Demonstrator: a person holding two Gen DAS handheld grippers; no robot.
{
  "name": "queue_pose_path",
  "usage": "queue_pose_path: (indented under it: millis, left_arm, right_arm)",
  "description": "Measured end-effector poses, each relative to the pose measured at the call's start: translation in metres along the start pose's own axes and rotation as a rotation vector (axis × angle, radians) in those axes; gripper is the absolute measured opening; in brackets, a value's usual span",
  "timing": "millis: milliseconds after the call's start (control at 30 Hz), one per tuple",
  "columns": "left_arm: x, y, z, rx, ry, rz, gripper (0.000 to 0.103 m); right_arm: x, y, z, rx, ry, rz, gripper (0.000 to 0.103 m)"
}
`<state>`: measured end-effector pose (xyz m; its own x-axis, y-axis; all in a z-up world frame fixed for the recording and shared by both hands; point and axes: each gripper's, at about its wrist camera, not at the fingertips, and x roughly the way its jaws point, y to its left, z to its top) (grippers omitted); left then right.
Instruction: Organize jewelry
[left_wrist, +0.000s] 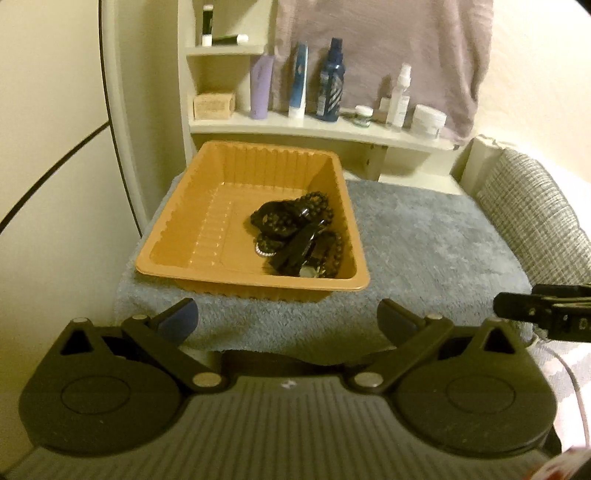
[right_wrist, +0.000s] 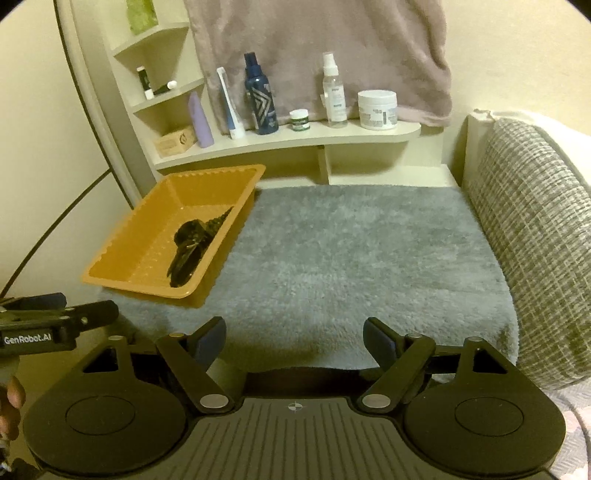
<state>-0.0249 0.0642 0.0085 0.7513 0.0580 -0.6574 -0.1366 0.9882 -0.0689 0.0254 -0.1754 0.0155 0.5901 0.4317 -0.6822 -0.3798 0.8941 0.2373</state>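
Since both tools sit nearest the lens, start there: the left gripper (left_wrist: 286, 314) has its jaws spread wide with nothing between them, and the right gripper (right_wrist: 294, 334) is the same, splayed and empty over the grey towel (right_wrist: 351, 258). Further out, at about 12 o'clock from the left one, the orange tray (left_wrist: 177, 240) sits on the towel. The jewelry (left_wrist: 299, 236) is piled in its right half, toward the 4 o'clock corner: dark bead strands and a strap, tangled. I'd guess it's light, floppy and a bit slippery, so pinching one strand on top of the heap beats digging in. Shelf bottles (left_wrist: 330, 81) stand behind.
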Motion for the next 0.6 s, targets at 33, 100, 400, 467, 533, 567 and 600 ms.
queue_pose_path:
  millis: [33,100,400,467,533,567,600]
  left_arm:
    - [-0.002,-0.002,0.000,0.004,-0.007,-0.007,0.102]
    - [-0.006,-0.006,0.000,0.022,-0.014,-0.005,0.102]
    - [-0.016,-0.018,-0.005,0.048,-0.022,0.028,0.102]
    - [-0.017,-0.019,-0.007,0.050,-0.017,0.027,0.102]
    - [-0.017,-0.021,-0.008,0.055,-0.014,0.030,0.103]
    - [-0.017,-0.021,-0.009,0.054,-0.015,0.032,0.103]
    - [-0.017,-0.021,-0.008,0.055,-0.014,0.032,0.103]
  right_arm:
    - [-0.001,0.001,-0.001,-0.002,0.000,0.000,0.081]
    - [-0.001,0.003,-0.002,-0.009,0.004,0.002,0.081]
    - [-0.010,0.010,-0.007,-0.012,-0.013,0.006,0.081]
    - [-0.011,0.011,-0.009,-0.009,-0.015,0.008,0.081]
    - [-0.010,0.012,-0.008,-0.007,-0.014,0.011,0.081]
    - [-0.011,0.013,-0.008,-0.009,-0.016,0.012,0.081]
    - [-0.011,0.013,-0.008,-0.011,-0.018,0.014,0.081]
